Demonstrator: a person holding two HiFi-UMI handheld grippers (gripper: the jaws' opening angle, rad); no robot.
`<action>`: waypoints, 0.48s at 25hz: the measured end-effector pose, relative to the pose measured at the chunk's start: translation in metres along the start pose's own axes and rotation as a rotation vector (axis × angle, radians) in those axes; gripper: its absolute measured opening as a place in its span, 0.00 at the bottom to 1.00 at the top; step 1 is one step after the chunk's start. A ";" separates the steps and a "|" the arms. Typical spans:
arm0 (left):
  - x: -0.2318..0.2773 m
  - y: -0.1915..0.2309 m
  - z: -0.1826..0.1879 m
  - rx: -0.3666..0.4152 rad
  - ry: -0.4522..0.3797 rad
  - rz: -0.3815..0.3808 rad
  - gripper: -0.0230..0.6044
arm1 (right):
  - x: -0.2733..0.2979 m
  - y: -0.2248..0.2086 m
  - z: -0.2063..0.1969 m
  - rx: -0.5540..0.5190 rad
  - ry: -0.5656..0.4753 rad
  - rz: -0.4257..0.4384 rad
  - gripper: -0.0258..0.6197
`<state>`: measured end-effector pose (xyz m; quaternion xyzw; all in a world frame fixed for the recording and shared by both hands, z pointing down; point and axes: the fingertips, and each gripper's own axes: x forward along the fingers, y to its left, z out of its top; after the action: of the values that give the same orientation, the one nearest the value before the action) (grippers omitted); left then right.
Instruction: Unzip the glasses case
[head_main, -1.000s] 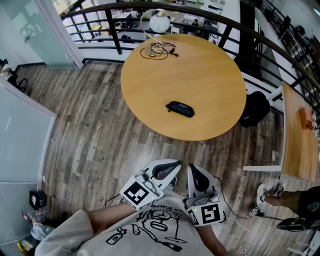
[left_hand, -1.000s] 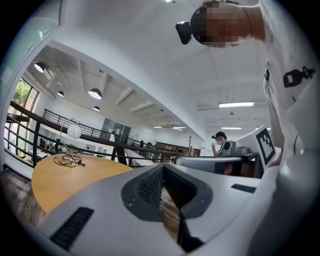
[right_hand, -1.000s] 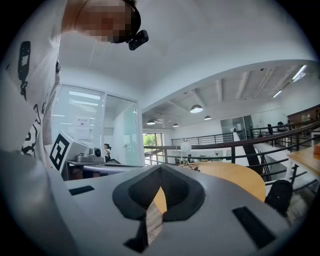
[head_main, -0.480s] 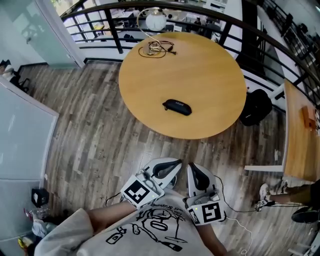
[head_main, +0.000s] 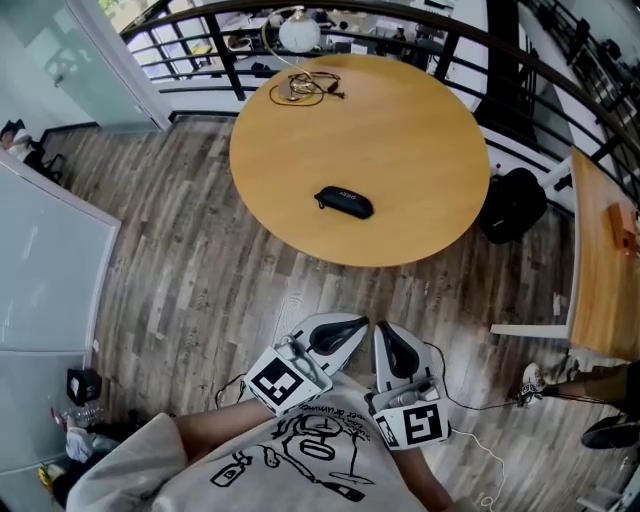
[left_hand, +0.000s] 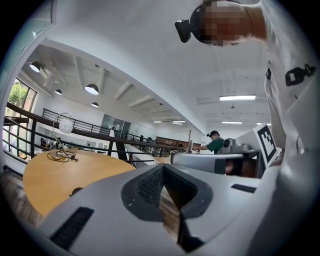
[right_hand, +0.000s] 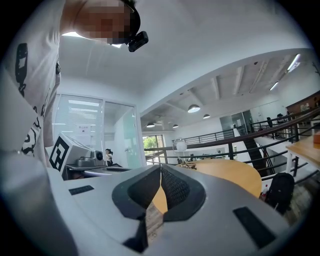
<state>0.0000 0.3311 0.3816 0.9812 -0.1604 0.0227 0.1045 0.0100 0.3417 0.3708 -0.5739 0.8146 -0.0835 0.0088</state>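
The glasses case is a small, black, rounded oblong with a faint pale mark on its lid, lying flat and slightly askew on the round wooden counter, a little toward 7 o'clock from the counter's centre; its zip is too small to make out. Well apart from it, at 6 o'clock in the head view, the left gripper and right gripper are held side by side above the plank floor. The fingers of both are clenched on nothing.
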 end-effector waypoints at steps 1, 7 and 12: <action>0.002 -0.002 -0.001 -0.004 0.004 0.002 0.05 | -0.003 -0.002 0.000 0.002 0.000 0.000 0.08; 0.009 -0.002 -0.006 -0.006 0.022 0.019 0.05 | -0.005 -0.010 -0.008 0.031 0.008 -0.002 0.08; 0.015 0.013 -0.011 -0.010 0.036 0.019 0.05 | 0.006 -0.019 -0.010 0.031 0.015 -0.012 0.08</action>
<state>0.0103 0.3169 0.3964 0.9786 -0.1682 0.0404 0.1118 0.0248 0.3307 0.3841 -0.5779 0.8098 -0.1004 0.0113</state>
